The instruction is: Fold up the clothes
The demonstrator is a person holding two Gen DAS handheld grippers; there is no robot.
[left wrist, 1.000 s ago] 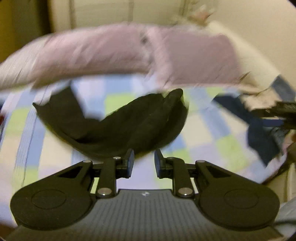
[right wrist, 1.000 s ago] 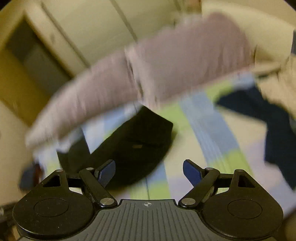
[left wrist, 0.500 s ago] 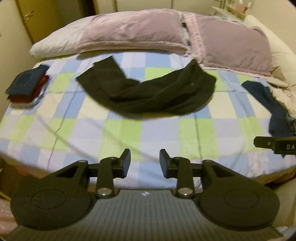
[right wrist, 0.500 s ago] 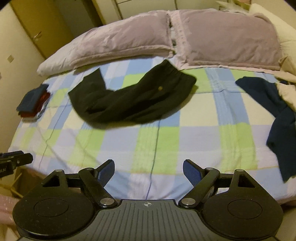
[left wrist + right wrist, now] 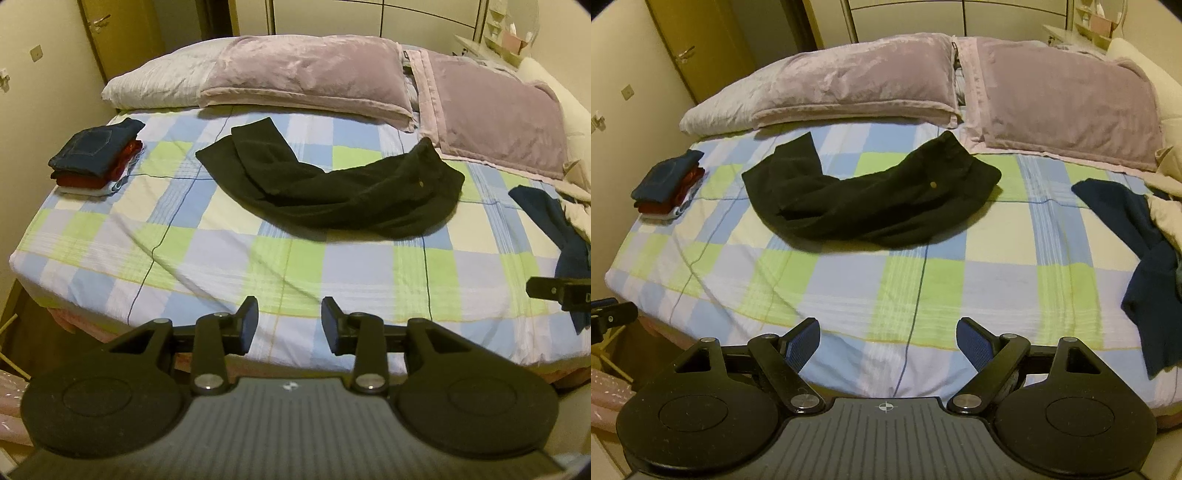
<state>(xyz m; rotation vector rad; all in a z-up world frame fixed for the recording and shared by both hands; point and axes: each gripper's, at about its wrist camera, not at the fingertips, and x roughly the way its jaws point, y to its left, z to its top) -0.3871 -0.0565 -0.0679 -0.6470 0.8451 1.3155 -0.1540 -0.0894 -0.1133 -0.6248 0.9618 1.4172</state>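
The left claw (image 5: 289, 325) is hanging past the near edge of the bed (image 5: 332, 273), its two black fingers standing a moderate gap apart with nothing between them. The right claw (image 5: 887, 345) is hovering over the same edge with its blue-padded fingers (image 5: 802, 343) spread wider, also gripping nothing. Each claw's tip is showing at the border of the other's view.

Beyond them the checked sheet in blue, green and cream is lying mostly smooth. In the middle of the bed, well apart from both claws, the black trousers (image 5: 343, 188) are lying unfolded in a loose curve: the waistband end, with a small brass-coloured button (image 5: 933, 184), is bunching up on the right near the pillows, and the legs are sweeping left, one overlapping the other, with the hems pointing toward the headboard.

At the far left a folded stack (image 5: 96, 157) is sitting with dark denim on top, red below and something pale beneath. At the right edge a navy garment (image 5: 1148, 266) is draping off the bed beside a cream fabric, probably more unfolded clothing. Two mauve pillows (image 5: 871, 81) are resting across the head.
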